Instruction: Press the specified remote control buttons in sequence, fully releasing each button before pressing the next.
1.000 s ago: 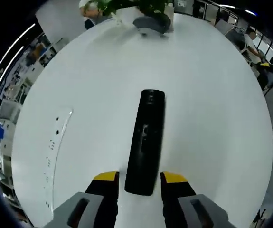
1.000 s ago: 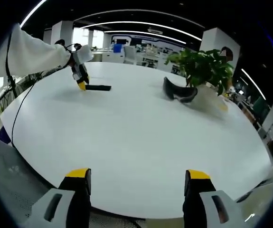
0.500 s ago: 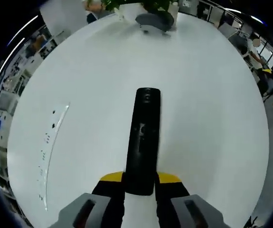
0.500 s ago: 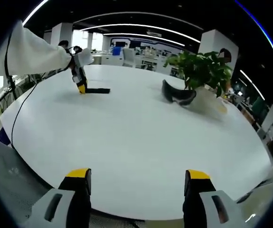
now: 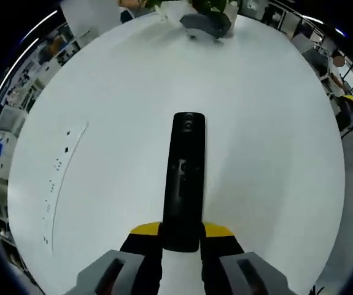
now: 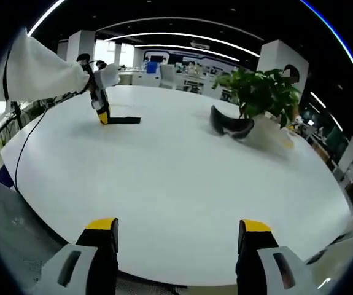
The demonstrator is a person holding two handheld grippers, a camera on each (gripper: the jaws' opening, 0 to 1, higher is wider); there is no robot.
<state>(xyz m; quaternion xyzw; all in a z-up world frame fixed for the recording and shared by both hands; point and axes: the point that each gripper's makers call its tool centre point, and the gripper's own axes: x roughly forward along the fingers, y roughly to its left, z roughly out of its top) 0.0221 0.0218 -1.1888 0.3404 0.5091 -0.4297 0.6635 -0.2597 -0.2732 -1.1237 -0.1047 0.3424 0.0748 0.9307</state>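
Observation:
A long black remote control (image 5: 185,178) lies on the round white table (image 5: 268,135), buttons up, pointing away from me. My left gripper (image 5: 181,231) is shut on the remote's near end, its yellow-tipped fingers (image 5: 144,230) pressed against both sides. In the right gripper view the same remote (image 6: 125,120) shows far off at the table's left, held by the left gripper (image 6: 103,115) at the end of a white sleeve (image 6: 38,72). My right gripper (image 6: 178,228) stands open over the table's near edge, nothing between its fingers.
A dark VR headset (image 6: 230,125) and a potted green plant (image 6: 263,92) sit at the far side of the table; the headset (image 5: 204,26) is also at the top of the left gripper view. Office desks and chairs surround the table.
The left gripper has closed from open onto the remote's near end. The remote now sits straighter in the left gripper view. The right gripper has not moved.

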